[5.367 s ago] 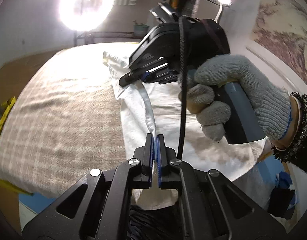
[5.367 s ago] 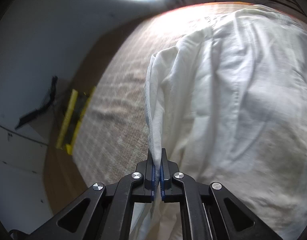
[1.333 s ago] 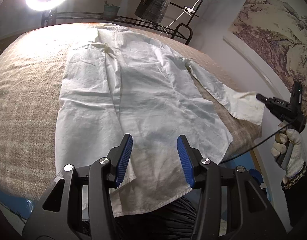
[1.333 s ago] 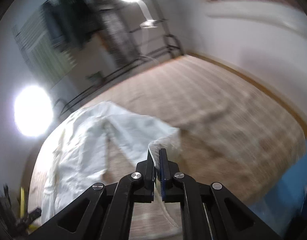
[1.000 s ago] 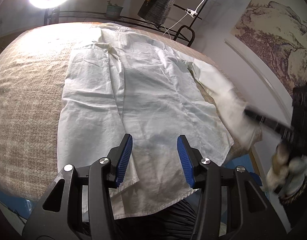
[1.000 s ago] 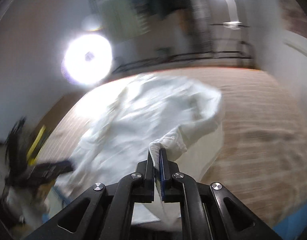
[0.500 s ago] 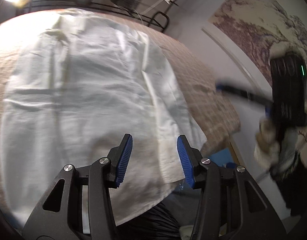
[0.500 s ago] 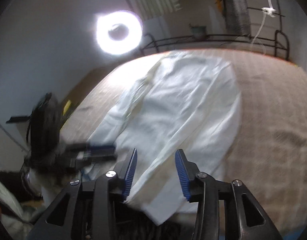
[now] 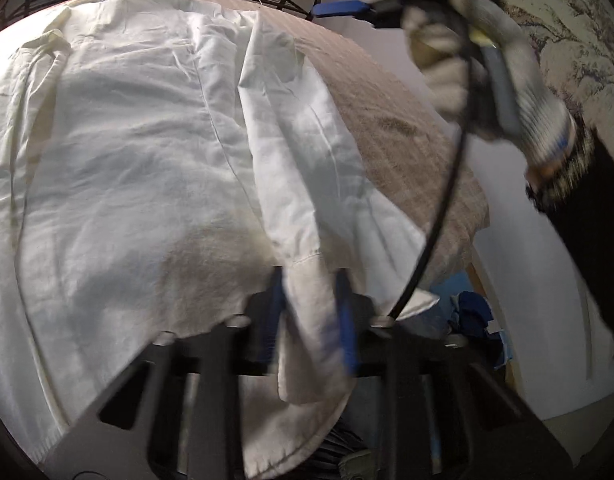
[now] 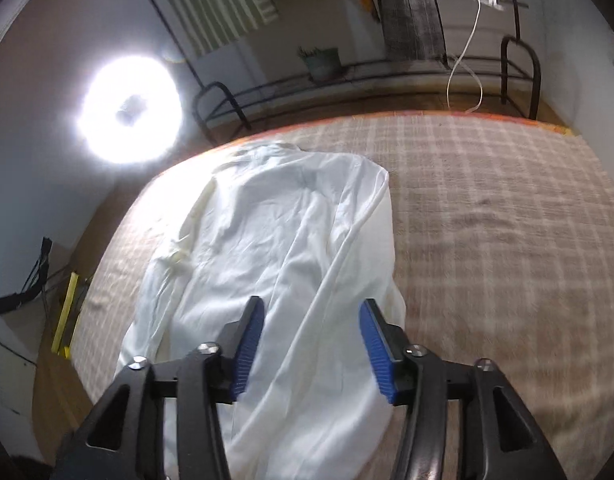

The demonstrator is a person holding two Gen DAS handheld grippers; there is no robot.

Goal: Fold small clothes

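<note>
A white shirt (image 9: 139, 168) lies spread on a beige checked table cover (image 9: 395, 136); it also shows in the right wrist view (image 10: 275, 248). Its right sleeve (image 9: 307, 168) lies folded back over the body, running toward the hem. My left gripper (image 9: 309, 304) is low over the hem with its jaws open and the sleeve cuff lying between them; the view is blurred. My right gripper (image 10: 311, 344) is open and empty above the near part of the shirt. It shows in the left wrist view (image 9: 347, 8) at top right, held in a gloved hand (image 9: 491, 40).
A ring light (image 10: 129, 108) shines at the back left. A black metal rack (image 10: 347, 80) with a potted plant (image 10: 321, 62) stands behind the table. A yellow object (image 10: 65, 312) lies on the floor at left. Blue things (image 9: 475, 316) lie below the table's right edge.
The right gripper let go of the sleeve, which now lies folded over the shirt body. The right gripper rose. The left gripper dropped closer to the hem, over the sleeve cuff.
</note>
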